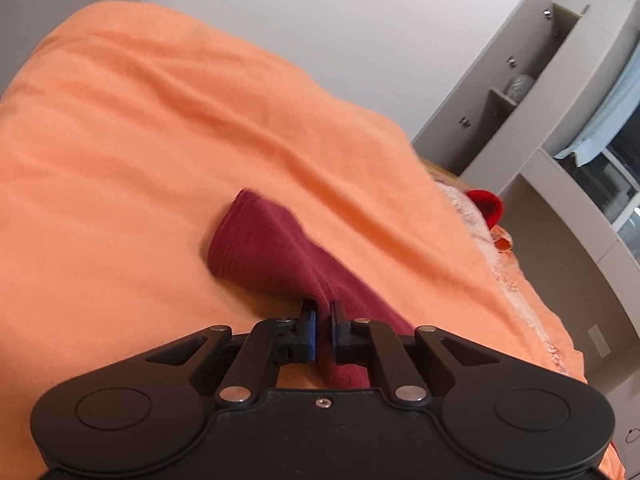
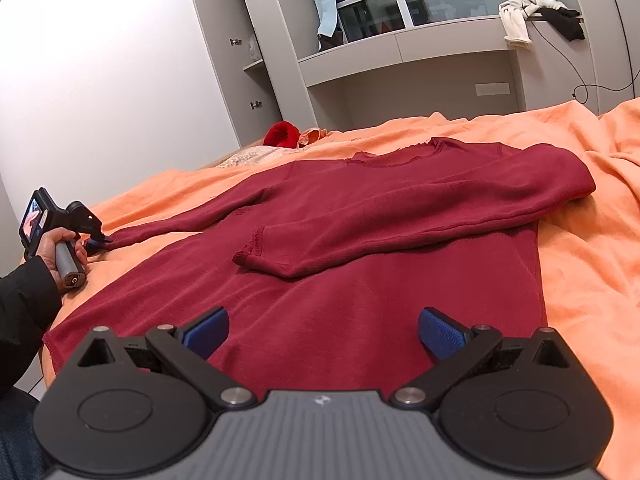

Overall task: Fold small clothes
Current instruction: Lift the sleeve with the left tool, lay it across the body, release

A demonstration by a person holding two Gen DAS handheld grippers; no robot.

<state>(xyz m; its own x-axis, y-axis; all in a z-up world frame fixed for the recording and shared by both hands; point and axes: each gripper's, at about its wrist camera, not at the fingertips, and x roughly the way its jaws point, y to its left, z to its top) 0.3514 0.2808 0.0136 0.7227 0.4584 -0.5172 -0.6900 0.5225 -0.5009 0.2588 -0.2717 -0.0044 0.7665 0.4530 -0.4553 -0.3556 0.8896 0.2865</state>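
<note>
A dark red sweater (image 2: 320,304) lies flat on an orange blanket (image 2: 580,240). Its right sleeve (image 2: 400,224) is folded across the chest. Its left sleeve (image 2: 192,220) stretches out to the left, where my left gripper (image 2: 98,242) pinches the cuff end. In the left wrist view that sleeve (image 1: 264,240) runs between the closed jaws of the left gripper (image 1: 323,308) and drapes onto the blanket (image 1: 140,140). My right gripper (image 2: 324,330) hovers open over the sweater's lower body, with nothing between its blue pads (image 2: 438,334).
A person's hand (image 2: 56,244) in a dark sleeve holds the left gripper's handle. A bright red item (image 2: 282,134) and a lace pillow (image 2: 256,156) lie at the bed's far edge. Grey cupboards (image 2: 248,60) stand behind, with clothes (image 2: 520,16) on a shelf.
</note>
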